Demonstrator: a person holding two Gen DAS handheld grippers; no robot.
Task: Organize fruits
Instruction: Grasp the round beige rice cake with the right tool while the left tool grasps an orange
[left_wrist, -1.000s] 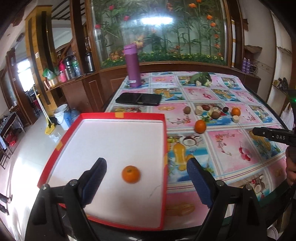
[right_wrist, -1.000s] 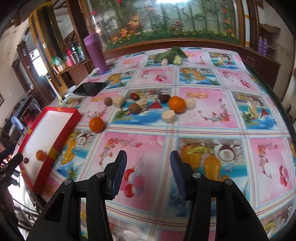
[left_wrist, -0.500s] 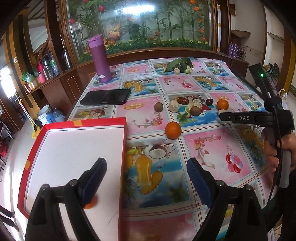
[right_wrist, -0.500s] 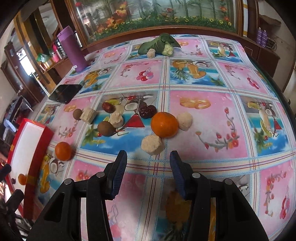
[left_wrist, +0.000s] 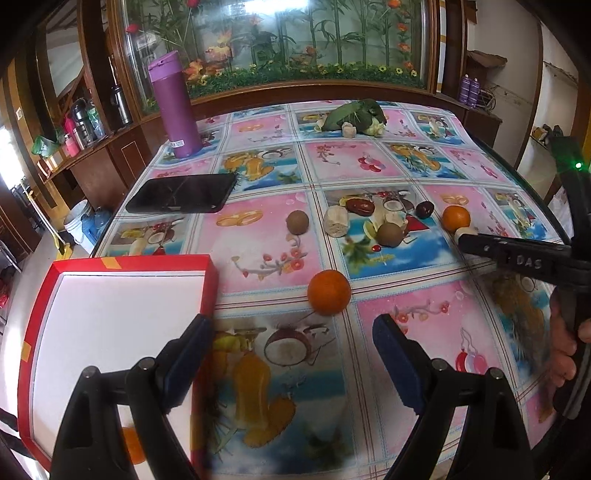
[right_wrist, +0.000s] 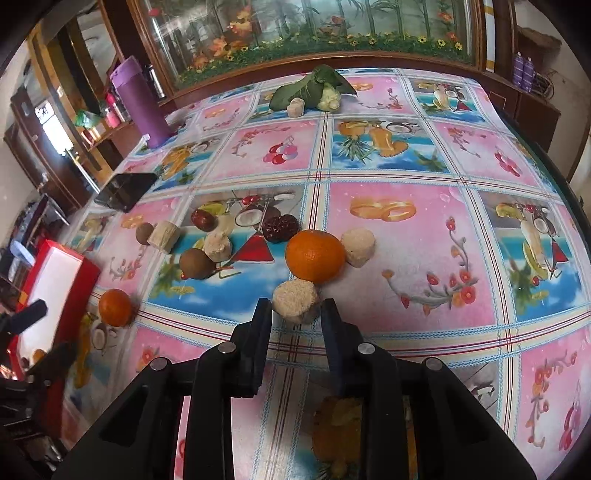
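Note:
My left gripper (left_wrist: 291, 334) is open and empty, just short of a loose orange (left_wrist: 328, 291) on the tablecloth. A red-rimmed white tray (left_wrist: 110, 317) lies to its left with one orange (left_wrist: 131, 445) in its near corner, partly hidden by my fingers. My right gripper (right_wrist: 295, 308) is open, its tips on either side of a beige chunk (right_wrist: 295, 301). Just behind the chunk sits a bigger orange (right_wrist: 315, 259). The right gripper also shows in the left wrist view (left_wrist: 480, 245). The loose orange also shows in the right wrist view (right_wrist: 115, 307).
Brown round fruits (right_wrist: 195, 263), dark red dates (right_wrist: 279, 228) and more beige chunks (right_wrist: 357, 242) are scattered mid-table. A black phone (left_wrist: 183, 192), a purple flask (left_wrist: 176, 105) and a leafy cauliflower (left_wrist: 356, 116) lie farther back. The table edge is near on the right.
My left gripper swung right off the tray toward the loose orange. My right gripper moved forward until its tips flank the beige chunk.

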